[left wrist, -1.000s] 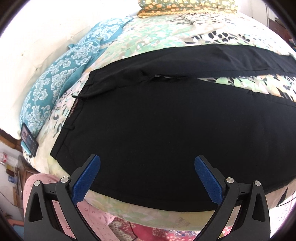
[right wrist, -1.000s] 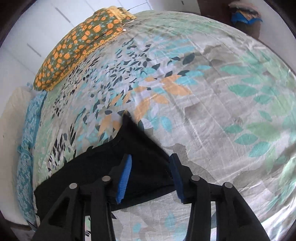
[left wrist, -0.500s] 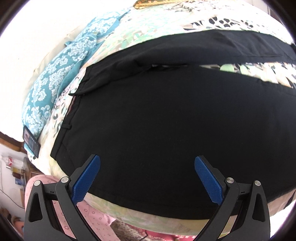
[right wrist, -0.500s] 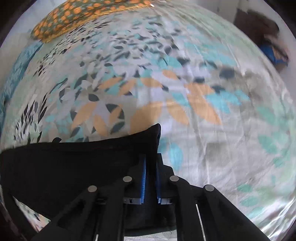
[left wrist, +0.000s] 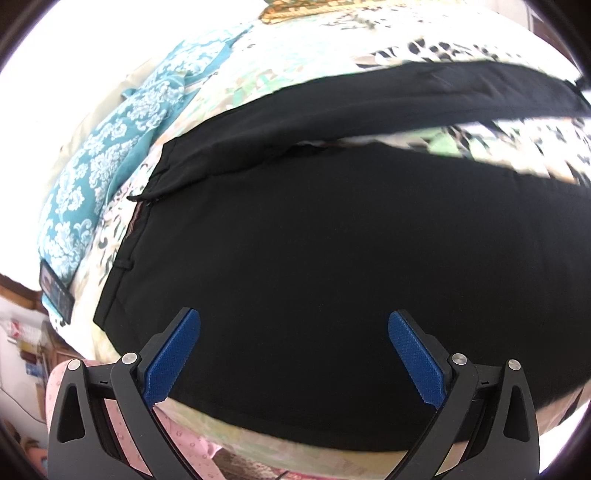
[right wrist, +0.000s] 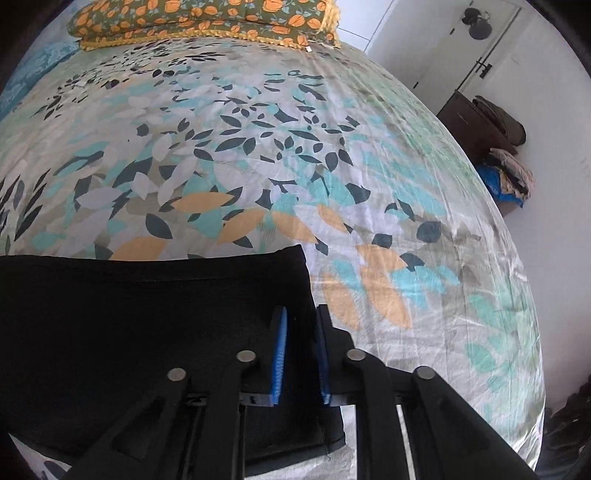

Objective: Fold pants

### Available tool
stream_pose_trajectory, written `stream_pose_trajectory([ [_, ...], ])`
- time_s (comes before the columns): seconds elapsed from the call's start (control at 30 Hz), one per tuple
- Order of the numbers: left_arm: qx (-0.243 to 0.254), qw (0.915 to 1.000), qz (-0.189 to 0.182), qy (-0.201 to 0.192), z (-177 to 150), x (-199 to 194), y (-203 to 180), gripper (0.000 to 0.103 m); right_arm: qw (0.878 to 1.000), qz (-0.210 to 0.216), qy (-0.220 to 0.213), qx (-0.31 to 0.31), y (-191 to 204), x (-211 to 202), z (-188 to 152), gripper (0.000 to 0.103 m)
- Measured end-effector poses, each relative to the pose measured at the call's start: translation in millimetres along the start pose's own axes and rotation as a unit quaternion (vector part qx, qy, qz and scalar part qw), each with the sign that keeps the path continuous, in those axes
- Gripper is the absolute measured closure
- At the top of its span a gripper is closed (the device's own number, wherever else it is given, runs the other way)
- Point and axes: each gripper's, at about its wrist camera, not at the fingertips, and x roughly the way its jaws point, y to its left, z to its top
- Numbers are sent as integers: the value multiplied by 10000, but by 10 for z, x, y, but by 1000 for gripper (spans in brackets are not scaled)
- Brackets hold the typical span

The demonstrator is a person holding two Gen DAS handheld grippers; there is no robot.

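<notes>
Right gripper (right wrist: 300, 350) pinches pants (right wrist: 147, 332) hem; orange pillow (right wrist: 207, 18) beyond, on bedsheet (right wrist: 369, 166).

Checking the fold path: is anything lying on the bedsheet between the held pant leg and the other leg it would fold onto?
Nothing visible. The right gripper is shut on the pants hem; only bare bedsheet lies around it. The left gripper is open over the waist.

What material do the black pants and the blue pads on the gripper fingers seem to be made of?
Black pants: probably a thin woven fabric, matte, lying flat with few creases. Blue pads on the left hand-held gripper: likely textured rubber or plastic, with a fine grid pattern.
</notes>
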Motion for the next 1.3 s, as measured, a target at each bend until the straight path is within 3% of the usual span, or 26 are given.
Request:
stream_pose_trajectory([
  [0.03,-111,9999,-2,-63,69,10,64,1,9996,159,-167,182,-43,-150,-49,57],
  [0.1,-447,9985,63,-300,279,47,255,1,9967,533,-418,441,-84,-471,-204,47],
  [0.27,-723,9913,638,-891,1044,398,627,1,9839,1618,-464,606,74,-1260,-933,40],
  [0.33,-1003,9892,888,-598,1238,735,759,1,9765,1988,-342,761,189,-1560,-1325,37],
  [0.4,-1254,9875,960,-17,1259,1137,855,1,9688,2269,-204,977,281,-1829,-1754,31],
  [0.5,-1464,9870,659,32,1171,1235,948,0,9584,2503,108,1367,394,-2070,-2357,24],
  [0.6,-1346,9897,420,-232,1094,845,936,1,9520,2525,286,1708,499,-2210,-2798,24],
  [0.7,-1213,9911,-280,-462,881,400,777,1,9445,2622,354,1949,649,-2244,-2995,24],
  [0.83,-846,9869,-1359,-217,540,90,291,1,9480,2739,320,1592,921,-2248,-2940,24],
  [0.93,-321,9911,-1286,-115,329,63,-108,1,9505,2650,412,1567,944,-2150,-2941,24],
  [1.07,44,9940,-1089,132,155,229,-326,0,9518,2127,550,2138,558,-1962,-3155,24],
  [1.1,-18,9928,-1192,122,132,263,-288,0,9477,1981,551,2443,403,-1924,-3223,24],
  [1.2,-353,9884,-1445,307,107,309,-175,0,9111,1898,407,3636,-52,-1909,-3395,24],
  [1.3,-521,9855,-1571,378,133,364,-141,0,9058,1725,324,3857,-163,-1952,-3436,24],
])
